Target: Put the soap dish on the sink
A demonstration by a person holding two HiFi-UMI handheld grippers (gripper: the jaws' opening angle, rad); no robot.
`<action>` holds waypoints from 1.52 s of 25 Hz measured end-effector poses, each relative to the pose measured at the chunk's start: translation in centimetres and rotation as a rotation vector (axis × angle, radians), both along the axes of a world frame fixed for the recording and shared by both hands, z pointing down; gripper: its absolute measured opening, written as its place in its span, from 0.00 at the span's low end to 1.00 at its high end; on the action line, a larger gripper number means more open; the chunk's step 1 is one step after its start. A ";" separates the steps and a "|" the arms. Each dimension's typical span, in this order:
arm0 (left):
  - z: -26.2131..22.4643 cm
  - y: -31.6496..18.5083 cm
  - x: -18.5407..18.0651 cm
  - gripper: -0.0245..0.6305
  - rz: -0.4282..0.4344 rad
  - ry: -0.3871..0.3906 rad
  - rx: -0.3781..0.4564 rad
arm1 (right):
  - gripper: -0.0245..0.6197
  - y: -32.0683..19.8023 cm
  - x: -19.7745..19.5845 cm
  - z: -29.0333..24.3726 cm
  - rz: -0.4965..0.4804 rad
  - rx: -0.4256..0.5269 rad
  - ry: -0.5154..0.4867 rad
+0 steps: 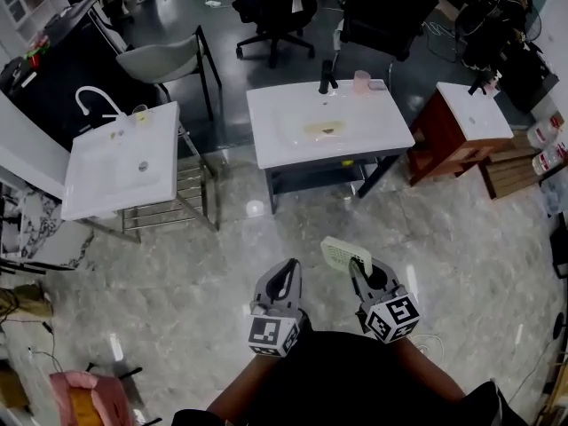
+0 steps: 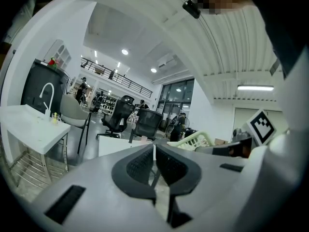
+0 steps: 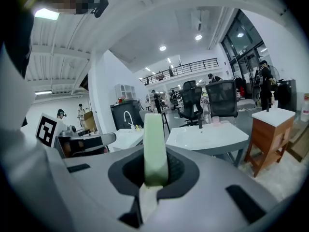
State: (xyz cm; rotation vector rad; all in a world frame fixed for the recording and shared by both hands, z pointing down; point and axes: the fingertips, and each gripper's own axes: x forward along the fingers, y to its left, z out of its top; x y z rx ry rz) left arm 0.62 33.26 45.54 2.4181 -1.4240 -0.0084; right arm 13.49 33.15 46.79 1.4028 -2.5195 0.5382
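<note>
The pale green soap dish is held on edge over the marble floor, and my right gripper is shut on it. In the right gripper view the soap dish stands upright between the jaws. My left gripper is beside it, shut and holding nothing; its jaws meet in the left gripper view. The middle white sink with a black tap stands some way ahead of both grippers. That middle sink shows ahead to the right in the right gripper view.
A second white sink with a white tap is on a wire rack at the left. A wooden cabinet with a small basin stands at the right. Black office chairs and a grey chair stand behind the sinks. A pink cup sits on the middle sink.
</note>
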 end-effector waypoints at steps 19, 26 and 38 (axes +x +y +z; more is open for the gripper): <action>2.0 -9.0 -11.0 0.07 -0.086 0.037 -0.013 | 0.07 -10.1 -8.2 0.9 -0.022 -0.014 0.033; 2.7 -9.9 -12.0 0.07 -0.109 0.030 -0.032 | 0.07 -11.7 -9.0 1.7 -0.029 -0.047 -0.007; 2.8 -17.7 -11.7 0.07 -0.219 -0.044 -0.034 | 0.07 -22.3 -9.8 1.6 -0.129 -0.020 -0.079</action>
